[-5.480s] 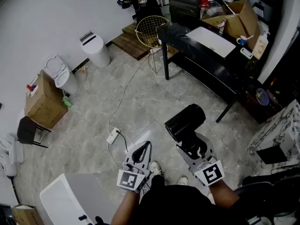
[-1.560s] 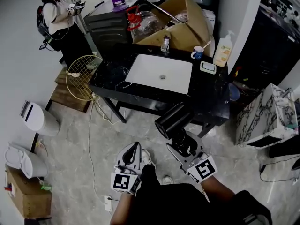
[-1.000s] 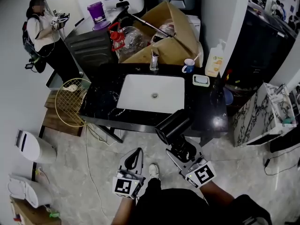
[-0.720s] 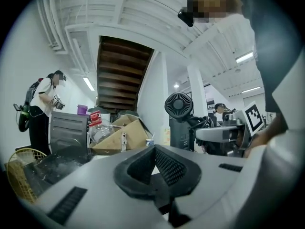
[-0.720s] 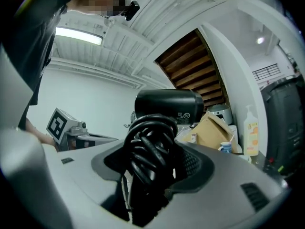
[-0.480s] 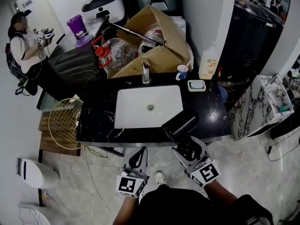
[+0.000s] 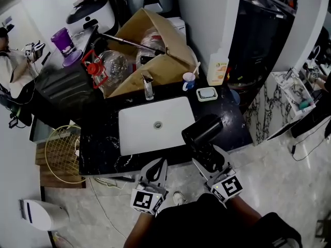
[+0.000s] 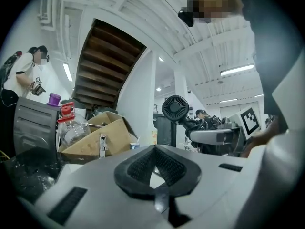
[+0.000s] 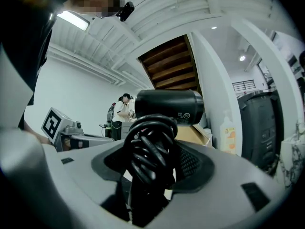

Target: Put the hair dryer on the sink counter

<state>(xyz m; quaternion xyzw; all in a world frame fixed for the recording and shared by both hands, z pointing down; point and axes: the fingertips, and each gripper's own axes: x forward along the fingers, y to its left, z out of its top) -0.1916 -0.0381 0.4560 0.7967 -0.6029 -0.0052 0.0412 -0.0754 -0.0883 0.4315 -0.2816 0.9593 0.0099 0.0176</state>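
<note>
The black hair dryer stands up from my right gripper, which is shut on its handle. Its barrel hangs over the front right part of the black marble sink counter, beside the white basin. In the right gripper view the coiled cord is wrapped on the handle between the jaws, with the barrel above. My left gripper is shut and holds nothing, just off the counter's front edge. The left gripper view shows the dryer's rear grille.
On the counter's back edge stand a faucet, a cup, a soap bottle and a soap dish. A cardboard box sits behind. A marble cabinet stands right, a wire basket left.
I have come closer to the counter. The hair dryer, still held by the right gripper, now overlaps the counter's front right part. The left gripper stays shut and low.
</note>
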